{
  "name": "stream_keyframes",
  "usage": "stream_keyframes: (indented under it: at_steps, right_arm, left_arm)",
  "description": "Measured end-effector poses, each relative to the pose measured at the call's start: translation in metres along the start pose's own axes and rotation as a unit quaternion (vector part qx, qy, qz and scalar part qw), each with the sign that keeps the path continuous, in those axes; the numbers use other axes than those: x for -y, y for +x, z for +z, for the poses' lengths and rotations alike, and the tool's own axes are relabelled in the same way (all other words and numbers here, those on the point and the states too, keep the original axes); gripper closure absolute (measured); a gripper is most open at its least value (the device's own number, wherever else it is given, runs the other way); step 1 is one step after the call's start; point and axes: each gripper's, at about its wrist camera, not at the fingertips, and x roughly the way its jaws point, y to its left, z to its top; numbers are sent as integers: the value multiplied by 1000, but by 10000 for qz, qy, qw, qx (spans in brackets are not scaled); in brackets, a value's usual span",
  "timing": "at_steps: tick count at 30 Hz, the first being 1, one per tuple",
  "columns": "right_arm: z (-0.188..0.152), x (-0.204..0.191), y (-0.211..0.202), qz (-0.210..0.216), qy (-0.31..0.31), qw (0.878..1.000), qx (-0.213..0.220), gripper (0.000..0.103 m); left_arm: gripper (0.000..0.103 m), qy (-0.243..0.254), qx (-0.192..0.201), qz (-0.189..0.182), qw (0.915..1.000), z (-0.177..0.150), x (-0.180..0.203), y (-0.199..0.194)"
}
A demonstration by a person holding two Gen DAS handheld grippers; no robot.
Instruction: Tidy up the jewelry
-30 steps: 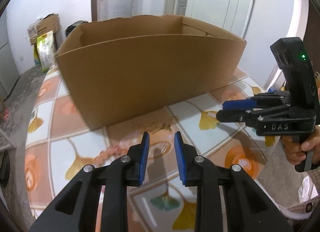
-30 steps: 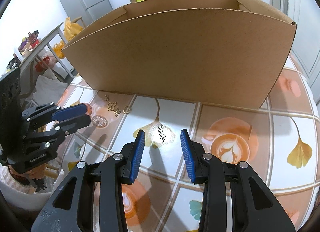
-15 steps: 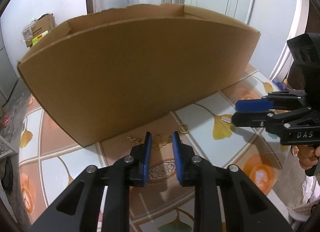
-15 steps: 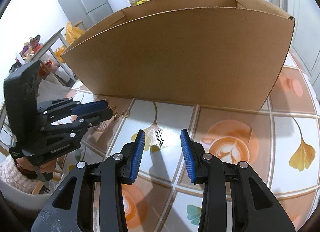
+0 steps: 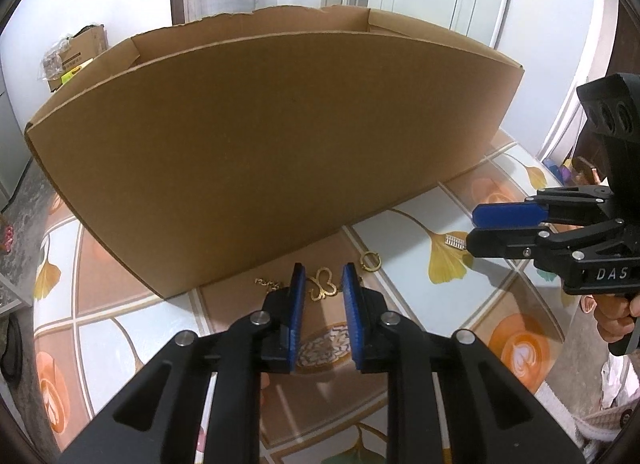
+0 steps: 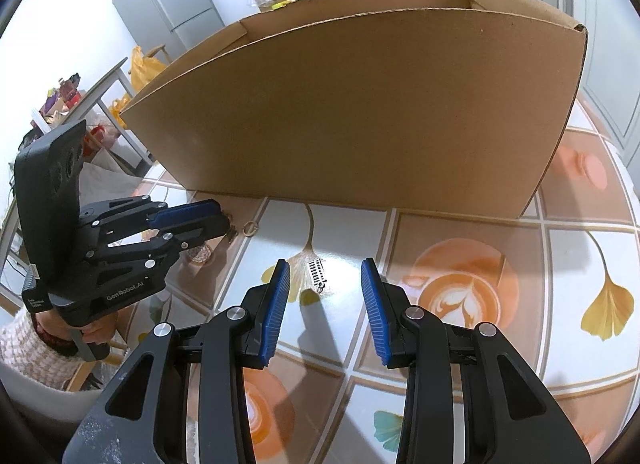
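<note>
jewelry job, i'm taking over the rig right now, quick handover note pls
Left tool: jaws have just been closing, now narrow, around the gold butterfly pendant on the table; pads not yet pressing it.
Right tool: open, holding nothing, poised over the silver bar piece.
Also on the table: gold ring, thin gold piece, round crystal piece, all in front of the cardboard box.
Done: nothing visibly put away; the box's inside is hidden.
Left: grip and sort each piece.

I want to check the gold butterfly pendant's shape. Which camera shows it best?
The left wrist view: the gold butterfly pendant lies framed between the left gripper's blue pads. In the right wrist view that gripper almost wholly hides it.
</note>
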Motion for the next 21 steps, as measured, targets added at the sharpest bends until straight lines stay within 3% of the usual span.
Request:
stream_keyframes:
  at_steps: [21]
  right_arm:
    - [-10,0,-13,18,96,9999,77,65]
  left_arm:
    - [84,-228,-105,-84,9997,-11,5,-8]
